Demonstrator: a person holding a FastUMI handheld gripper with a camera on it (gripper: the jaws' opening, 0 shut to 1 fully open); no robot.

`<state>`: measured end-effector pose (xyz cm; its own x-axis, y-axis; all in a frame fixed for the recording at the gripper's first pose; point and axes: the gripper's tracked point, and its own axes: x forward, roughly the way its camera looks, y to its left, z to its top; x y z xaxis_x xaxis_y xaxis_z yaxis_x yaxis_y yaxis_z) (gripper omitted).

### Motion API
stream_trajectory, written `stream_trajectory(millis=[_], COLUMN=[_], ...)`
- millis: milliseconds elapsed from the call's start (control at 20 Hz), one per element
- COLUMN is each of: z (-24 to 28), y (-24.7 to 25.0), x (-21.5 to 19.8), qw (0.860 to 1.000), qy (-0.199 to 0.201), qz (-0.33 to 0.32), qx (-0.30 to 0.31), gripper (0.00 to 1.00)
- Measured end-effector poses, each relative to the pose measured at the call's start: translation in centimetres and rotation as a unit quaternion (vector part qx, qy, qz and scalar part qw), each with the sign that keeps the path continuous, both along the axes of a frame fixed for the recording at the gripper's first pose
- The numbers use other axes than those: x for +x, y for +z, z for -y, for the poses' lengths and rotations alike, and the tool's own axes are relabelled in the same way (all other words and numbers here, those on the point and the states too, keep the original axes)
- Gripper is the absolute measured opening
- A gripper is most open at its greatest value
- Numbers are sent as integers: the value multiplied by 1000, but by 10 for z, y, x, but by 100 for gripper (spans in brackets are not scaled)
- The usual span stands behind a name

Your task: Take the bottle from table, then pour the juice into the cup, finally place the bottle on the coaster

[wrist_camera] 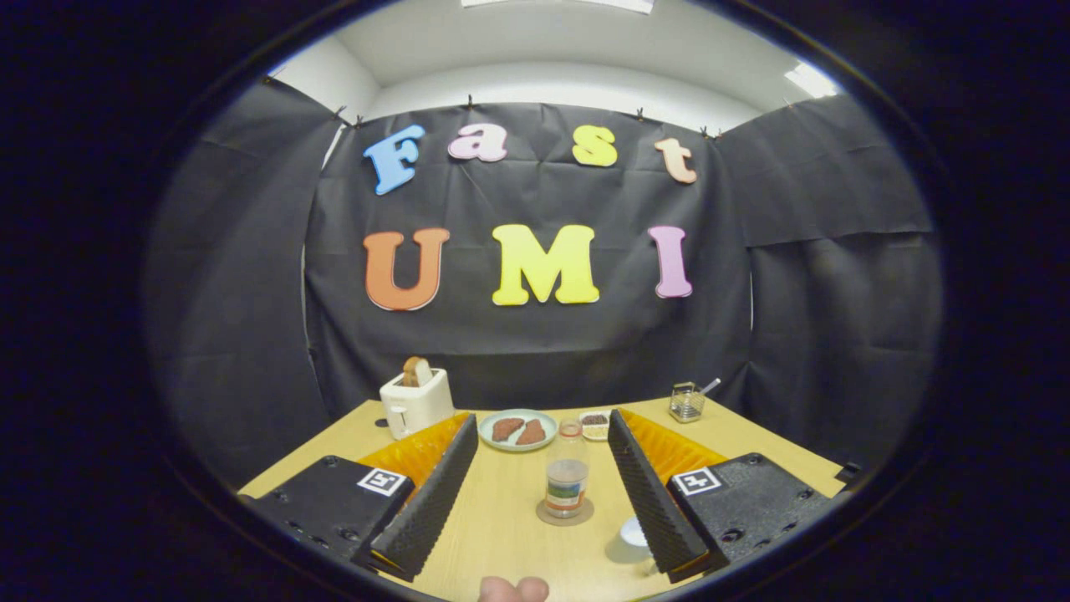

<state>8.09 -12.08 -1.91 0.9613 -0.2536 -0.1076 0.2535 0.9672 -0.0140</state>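
Gripper (543,468) fingers spread wide, gripping nothing. Bottle (567,481) stands between them on the coaster (565,512). Cup (633,535) near right, half hidden behind right finger.

Gripper (543,468) was wide open, level over the table. Left finger (430,502) and right finger (652,493) were spread well apart, ribbed black pads facing inward, gripping nothing. Fingertips (514,589) of the person's hand showed just below, between the two gripper fingers.

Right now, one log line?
tool: open, apart from bottle | bottle: upright on coaster | cup: by right finger
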Motion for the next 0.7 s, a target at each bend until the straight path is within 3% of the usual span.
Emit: stream_trajectory(millis=[350, 700], z=[-23, -47], y=[17, 10], x=[-58, -105], qw=[999, 997], qy=[15, 56], qz=[32, 47], qx=[-3, -3], gripper=[100, 100])
